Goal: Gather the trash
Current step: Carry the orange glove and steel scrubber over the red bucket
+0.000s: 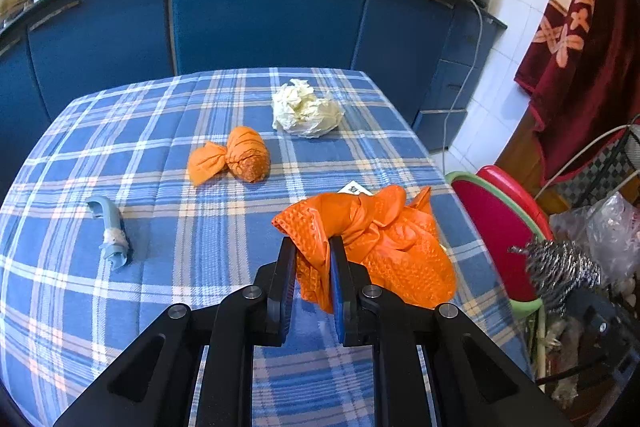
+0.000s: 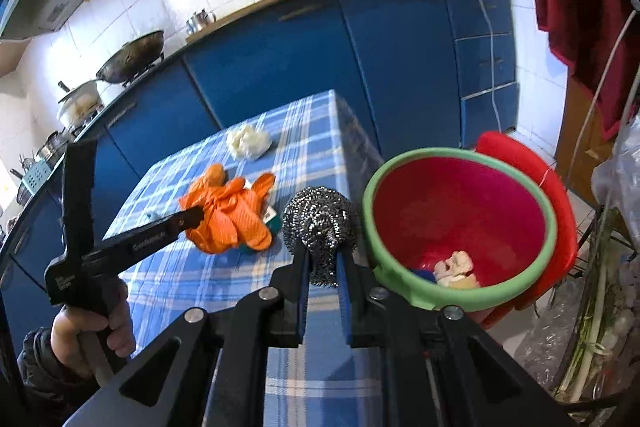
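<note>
Left tongs (image 1: 313,247) pinched orange gloves (image 1: 384,247) over the checked bench (image 1: 160,131); right tongs (image 2: 322,259) pinched a steel scourer (image 2: 320,223) beside the red bin (image 2: 460,211), blue cabinets (image 1: 260,7) beyond.

The right tool (image 2: 323,259) grips a steel wool scourer (image 2: 320,223) beside the red bin (image 2: 460,211). The left tool (image 2: 196,217) clamps orange gloves (image 2: 230,215) above the checked surface (image 2: 180,275).

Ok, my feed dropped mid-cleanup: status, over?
Left gripper shut on orange glove. Right gripper shut on steel scourer, beside red bin. Tissue wad and orange bundle uncollected. Path looks clear.
</note>
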### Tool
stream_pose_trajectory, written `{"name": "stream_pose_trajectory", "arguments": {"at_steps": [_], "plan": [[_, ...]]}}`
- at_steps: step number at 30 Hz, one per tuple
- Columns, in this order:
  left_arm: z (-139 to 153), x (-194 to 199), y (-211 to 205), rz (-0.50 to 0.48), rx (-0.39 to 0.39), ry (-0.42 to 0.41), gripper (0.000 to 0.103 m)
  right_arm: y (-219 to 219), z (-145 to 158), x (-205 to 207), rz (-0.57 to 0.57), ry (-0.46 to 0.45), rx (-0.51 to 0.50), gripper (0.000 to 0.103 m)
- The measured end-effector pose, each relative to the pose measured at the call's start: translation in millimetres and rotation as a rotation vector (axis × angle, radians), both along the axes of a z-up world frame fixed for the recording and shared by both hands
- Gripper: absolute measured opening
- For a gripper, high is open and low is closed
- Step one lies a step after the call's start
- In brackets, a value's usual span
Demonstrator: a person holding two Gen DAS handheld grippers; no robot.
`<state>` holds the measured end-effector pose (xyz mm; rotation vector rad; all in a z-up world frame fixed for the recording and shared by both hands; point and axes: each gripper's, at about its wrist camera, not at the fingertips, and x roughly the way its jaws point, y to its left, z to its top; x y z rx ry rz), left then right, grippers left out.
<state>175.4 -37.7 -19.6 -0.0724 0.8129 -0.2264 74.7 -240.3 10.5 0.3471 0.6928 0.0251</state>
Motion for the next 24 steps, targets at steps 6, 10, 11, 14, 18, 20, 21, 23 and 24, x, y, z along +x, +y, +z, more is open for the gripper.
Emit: {"name": "stream_pose_trajectory", "arguments": {"at_steps": [6, 10, 11, 14, 18, 20, 21, 23, 24], "plan": [[20.1, -8.2, -4.5, -0.04, -0.034, -0.05, 0.014, -11.4, -1.7, -0.8, -0.027, -0.005, 0.01, 0.015], [35.2, -13.1, -10.2, -0.068, -0.07, -0.071, 0.013, -16.3, -2.4, -1.2, -0.035, -0.012, 0.013, 0.015], [38.9, -13.8, -12.5, -0.076, -0.074, -0.077, 0.013, -18.2, -2.5, -1.1, -0.039, -0.014, 0.013, 0.015], [51.1, -17.3, -22.5, -0.104, -0.084, -0.101, 0.013, -27.1, -3.2, -1.8, -0.057, -0.021, 0.018, 0.015], [61.9, -18.0, -40.8, -0.145, -0.082, -0.128, 0.013, -40.3, -5.2, -4.0, -0.095, -0.024, 0.021, 0.015], [62.2, -15.2, -50.2, -0.163, -0.076, -0.129, 0.013, -47.1, -7.5, -5.0, -0.116, -0.02, 0.024, 0.015], [61.7, -13.3, -56.6, -0.174, -0.071, -0.127, 0.013, -52.5, -9.3, -5.7, -0.131, -0.017, 0.026, 0.015], [58.9, -10.1, -68.6, -0.192, -0.063, -0.12, 0.013, -61.2, -12.4, -6.4, -0.153, -0.011, 0.028, 0.015], [57.1, -8.4, -76.1, -0.205, -0.06, -0.114, 0.013, -66.5, -14.6, -6.9, -0.167, -0.007, 0.029, 0.015]]}}
